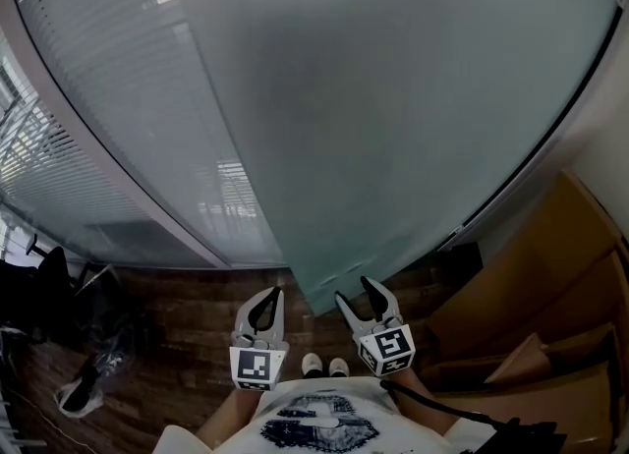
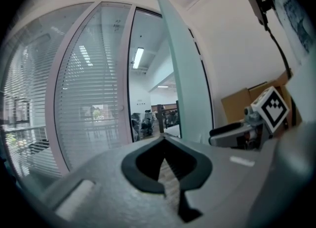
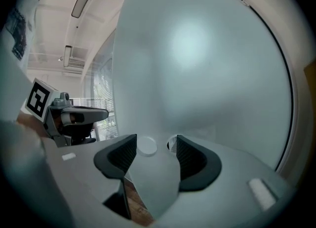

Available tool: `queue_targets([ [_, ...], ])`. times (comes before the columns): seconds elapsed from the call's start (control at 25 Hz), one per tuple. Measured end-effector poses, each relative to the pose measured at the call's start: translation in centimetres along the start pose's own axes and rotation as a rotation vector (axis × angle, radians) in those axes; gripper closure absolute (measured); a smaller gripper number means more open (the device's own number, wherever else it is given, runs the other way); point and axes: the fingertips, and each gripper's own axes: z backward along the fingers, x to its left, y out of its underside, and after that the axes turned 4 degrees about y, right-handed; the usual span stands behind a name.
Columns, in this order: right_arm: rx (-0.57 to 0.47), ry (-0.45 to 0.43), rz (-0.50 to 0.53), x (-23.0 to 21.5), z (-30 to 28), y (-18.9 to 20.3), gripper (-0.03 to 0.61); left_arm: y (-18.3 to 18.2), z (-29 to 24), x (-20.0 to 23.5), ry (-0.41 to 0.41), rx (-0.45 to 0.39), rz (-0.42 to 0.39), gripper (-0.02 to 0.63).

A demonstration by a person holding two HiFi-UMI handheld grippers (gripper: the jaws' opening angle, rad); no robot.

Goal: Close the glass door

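The frosted glass door (image 1: 393,98) fills most of the head view and stands ajar, edge-on in the left gripper view (image 2: 182,74). My right gripper (image 1: 352,289) is open, its jaws on either side of the door's free edge near the bottom corner. In the right gripper view the pane (image 3: 197,64) runs between the pads (image 3: 185,155) of the right gripper (image 3: 153,148), with a thin gap showing on the right side. My left gripper (image 1: 276,295) hangs beside it to the left, shut and empty, its tips meeting (image 2: 163,139) and pointing at the open doorway.
A fixed glass partition with blinds (image 1: 88,147) stands left of the door, and the doorway (image 2: 148,98) opens onto an office. Cardboard boxes (image 1: 550,324) are stacked at the right. Dark objects (image 1: 59,295) lie on the wooden floor (image 1: 177,314) at lower left.
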Motion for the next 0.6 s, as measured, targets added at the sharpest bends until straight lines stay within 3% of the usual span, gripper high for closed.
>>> queue_targets([
  [0.16, 0.018, 0.009, 0.018, -0.2, -0.9, 0.7, 0.302, 0.0, 0.1, 0.4, -0.001, 0.001, -0.002, 0.614],
  [0.6, 0.058, 0.001, 0.077, -0.1, -4.3, 2.2, 0.312, -0.2, 0.8, 0.6, -0.013, -0.010, 0.004, 0.614],
])
